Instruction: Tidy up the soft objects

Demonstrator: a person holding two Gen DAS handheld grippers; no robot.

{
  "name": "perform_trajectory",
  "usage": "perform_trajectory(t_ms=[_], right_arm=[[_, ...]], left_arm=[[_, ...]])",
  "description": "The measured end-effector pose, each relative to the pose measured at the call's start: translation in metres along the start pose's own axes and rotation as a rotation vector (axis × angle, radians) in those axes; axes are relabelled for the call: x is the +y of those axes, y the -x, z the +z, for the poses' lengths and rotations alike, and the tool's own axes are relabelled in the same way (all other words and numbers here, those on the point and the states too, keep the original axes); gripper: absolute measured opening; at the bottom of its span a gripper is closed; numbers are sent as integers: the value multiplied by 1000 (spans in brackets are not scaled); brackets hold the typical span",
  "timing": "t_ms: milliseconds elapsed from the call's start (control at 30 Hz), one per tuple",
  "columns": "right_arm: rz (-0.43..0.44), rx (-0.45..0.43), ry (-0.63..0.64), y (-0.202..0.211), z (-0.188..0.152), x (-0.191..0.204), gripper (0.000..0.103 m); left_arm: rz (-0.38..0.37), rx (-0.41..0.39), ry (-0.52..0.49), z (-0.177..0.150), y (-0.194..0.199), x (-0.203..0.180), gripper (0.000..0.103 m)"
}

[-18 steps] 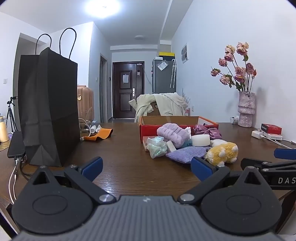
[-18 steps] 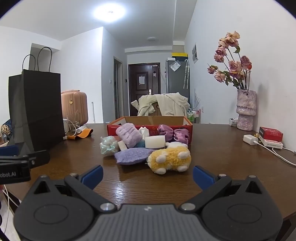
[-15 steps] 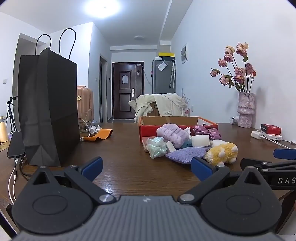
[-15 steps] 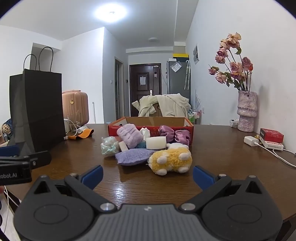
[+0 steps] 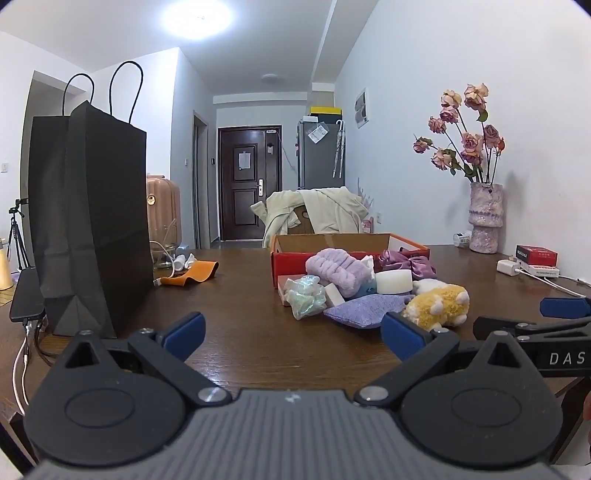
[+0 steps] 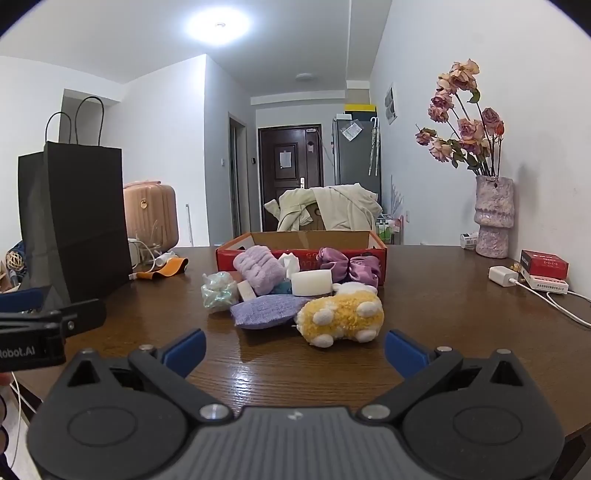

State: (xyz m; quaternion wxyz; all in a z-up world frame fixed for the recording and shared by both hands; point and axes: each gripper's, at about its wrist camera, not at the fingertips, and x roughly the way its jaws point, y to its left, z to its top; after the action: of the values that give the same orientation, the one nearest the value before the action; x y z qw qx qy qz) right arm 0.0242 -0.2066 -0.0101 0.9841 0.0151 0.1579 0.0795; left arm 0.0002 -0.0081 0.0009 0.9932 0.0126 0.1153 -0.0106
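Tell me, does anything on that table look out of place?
Yes: the soft things sit heaped on the table in front of the red box, not in it. The yellow plush toy lies on its side.

Room: white-walled interior with a hallway at 12 o'clock.

A round ceiling light (image 5: 195, 16) glows overhead at 11 o'clock. The dark panelled door (image 6: 290, 177) closes the hallway at 12 o'clock; a grey refrigerator (image 6: 356, 151) (yellow box on top) stands just beside it at 1 o'clock. A chair draped with pale cloth (image 5: 317, 212) sits behind the dark wooden table (image 5: 240, 295). A pink suitcase (image 6: 149, 214) stands at 10 o'clock. A vase of dried roses (image 5: 484, 218) stands against the white wall (image 5: 424, 74) at 2 o'clock.
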Motion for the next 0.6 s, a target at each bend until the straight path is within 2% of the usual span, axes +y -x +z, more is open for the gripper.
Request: perform_trajectory(t_ms=[600], right_arm=[[-2,15,-9,-7,0,-2,103]], left_arm=[[2,5,6,0,-4,1,103]])
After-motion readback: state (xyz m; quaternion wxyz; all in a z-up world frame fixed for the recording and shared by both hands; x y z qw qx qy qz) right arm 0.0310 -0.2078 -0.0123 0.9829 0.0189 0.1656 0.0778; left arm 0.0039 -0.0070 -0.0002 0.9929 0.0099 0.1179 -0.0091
